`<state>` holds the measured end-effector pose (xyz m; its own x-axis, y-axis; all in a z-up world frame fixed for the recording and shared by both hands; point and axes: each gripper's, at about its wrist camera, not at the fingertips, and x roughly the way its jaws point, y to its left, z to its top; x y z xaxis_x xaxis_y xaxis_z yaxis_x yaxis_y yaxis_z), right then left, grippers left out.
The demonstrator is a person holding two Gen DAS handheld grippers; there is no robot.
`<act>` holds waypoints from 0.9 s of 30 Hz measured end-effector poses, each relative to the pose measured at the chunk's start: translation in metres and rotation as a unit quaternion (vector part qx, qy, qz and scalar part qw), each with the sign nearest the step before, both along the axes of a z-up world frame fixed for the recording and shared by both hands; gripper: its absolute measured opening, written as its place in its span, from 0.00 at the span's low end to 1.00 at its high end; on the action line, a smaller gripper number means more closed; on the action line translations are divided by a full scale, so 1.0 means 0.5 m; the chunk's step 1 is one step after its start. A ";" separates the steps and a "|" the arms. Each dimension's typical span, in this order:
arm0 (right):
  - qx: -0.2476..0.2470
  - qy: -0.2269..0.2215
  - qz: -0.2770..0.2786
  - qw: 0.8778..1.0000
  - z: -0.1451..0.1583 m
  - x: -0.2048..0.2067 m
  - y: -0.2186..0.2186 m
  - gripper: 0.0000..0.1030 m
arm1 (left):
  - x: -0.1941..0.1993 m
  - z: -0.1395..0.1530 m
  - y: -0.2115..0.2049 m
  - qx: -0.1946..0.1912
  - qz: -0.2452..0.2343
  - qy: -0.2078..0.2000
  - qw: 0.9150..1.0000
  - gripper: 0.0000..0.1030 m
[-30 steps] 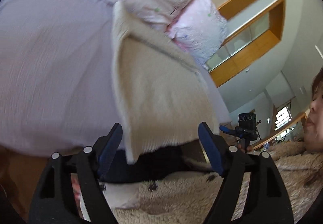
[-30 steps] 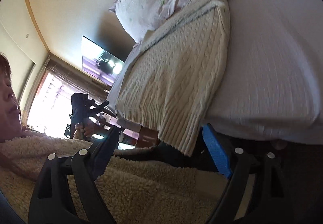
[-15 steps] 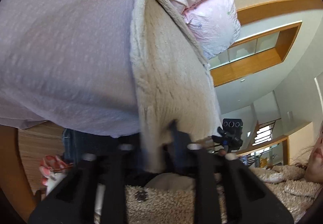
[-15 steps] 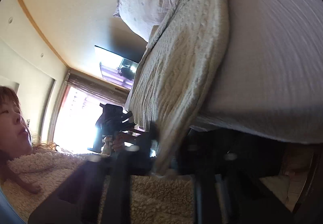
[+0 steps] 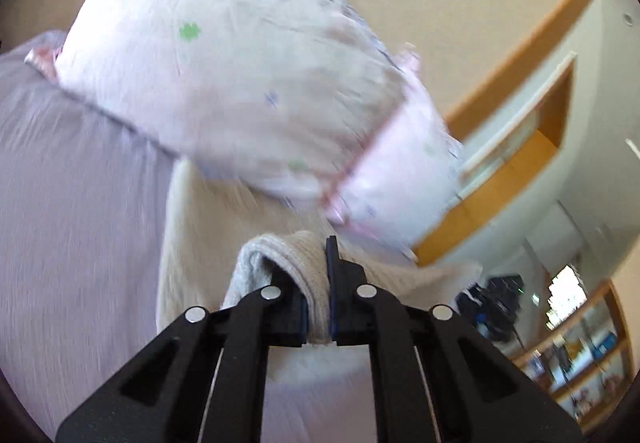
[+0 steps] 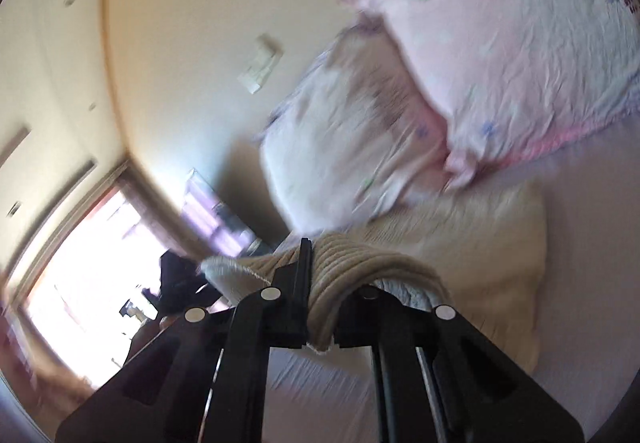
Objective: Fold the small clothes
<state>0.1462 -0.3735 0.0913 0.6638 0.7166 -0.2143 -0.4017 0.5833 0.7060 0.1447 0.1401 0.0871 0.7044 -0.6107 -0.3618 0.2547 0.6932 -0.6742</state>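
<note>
Pillows (image 5: 240,83) motion-blurred; shelf contents (image 5: 588,355) too small; sweater (image 6: 472,243) hem hidden between jaws.

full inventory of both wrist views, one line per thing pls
knit sweater: 1, cream, flat on the bed with its near edge lifted and bunched in both grippers
bed sheet: 1, pale lilac, under the sweater
pillows: 2, white-pink with small coloured prints, stacked past the sweater at the head of the bed
wall plate: 1, white, on the beige wall above the pillows
wood trim: orange-brown bands on the wall, right of the left wrist view
window: 1, bright and washed out, lower left of the right wrist view
left hand-held gripper: 1, black, shut on the sweater edge
right hand-held gripper: 1, black, shut on the sweater edge
</note>
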 end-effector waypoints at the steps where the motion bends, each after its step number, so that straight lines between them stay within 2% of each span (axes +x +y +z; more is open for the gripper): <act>1: -0.011 0.017 -0.036 0.999 -0.006 0.054 0.000 0.08 | 0.044 -0.002 -0.008 0.011 0.019 0.005 1.000 0.07; 3: -0.040 0.059 -0.086 0.994 -0.041 0.116 -0.004 0.10 | 0.131 -0.033 -0.024 0.022 0.046 0.033 0.998 0.08; 4: -0.053 0.111 -0.105 0.987 -0.069 0.164 0.002 0.16 | 0.167 -0.051 -0.034 0.027 0.049 0.054 0.997 0.10; 5: -0.057 0.141 -0.112 0.982 -0.092 0.184 0.005 0.24 | 0.187 -0.069 -0.038 0.031 0.056 0.077 0.995 0.12; 6: -0.059 0.166 -0.122 0.977 -0.113 0.190 0.004 0.51 | 0.199 -0.083 -0.041 0.023 0.059 0.094 0.994 0.21; 7: -0.057 0.172 -0.131 0.975 -0.121 0.189 0.002 0.77 | 0.194 -0.091 -0.037 0.010 0.054 0.099 0.994 0.42; 9: -0.038 0.113 -0.143 0.983 -0.113 0.154 -0.011 0.95 | 0.163 -0.084 -0.020 0.010 0.066 0.088 0.994 0.75; 10: -0.031 0.076 -0.150 0.985 -0.107 0.132 -0.020 0.96 | 0.144 -0.076 -0.008 0.017 0.078 0.077 0.994 0.79; 12: -0.005 0.048 -0.148 0.988 -0.107 0.114 -0.034 0.98 | 0.119 -0.064 0.014 0.040 0.094 0.070 0.992 0.79; 15: 0.023 0.049 -0.131 0.990 -0.115 0.109 -0.049 0.99 | 0.126 -0.099 0.048 0.068 0.091 0.114 0.987 0.77; 16: 0.021 0.050 -0.130 0.990 -0.114 0.107 -0.050 0.99 | 0.132 -0.115 0.056 0.068 0.086 0.130 0.985 0.72; 20: 0.019 0.053 -0.125 0.991 -0.116 0.111 -0.053 0.99 | 0.150 -0.183 0.046 0.060 0.061 0.189 0.978 0.61; 22: 0.027 0.055 -0.122 0.991 -0.121 0.111 -0.053 0.99 | 0.152 -0.185 0.035 0.065 0.062 0.177 0.980 0.57; 23: 0.037 0.056 -0.118 0.991 -0.122 0.112 -0.056 0.99 | 0.153 -0.188 0.031 0.056 0.057 0.177 0.981 0.51; 24: 0.041 0.056 -0.115 0.991 -0.122 0.109 -0.060 0.99 | 0.157 -0.198 0.026 0.034 0.045 0.191 0.980 0.28; 26: 0.052 0.057 -0.105 0.992 -0.119 0.108 -0.064 0.99 | 0.154 -0.207 0.027 0.004 0.058 0.201 0.978 0.22; 27: 0.053 0.055 -0.101 0.992 -0.116 0.106 -0.066 0.99 | 0.152 -0.204 0.026 -0.027 0.054 0.201 0.978 0.19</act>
<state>0.1992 -0.4065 0.0332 0.7732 0.5937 -0.2230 -0.2021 0.5639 0.8007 0.2208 0.1533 -0.0150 0.5740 -0.5662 -0.5916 -0.1113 0.6618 -0.7413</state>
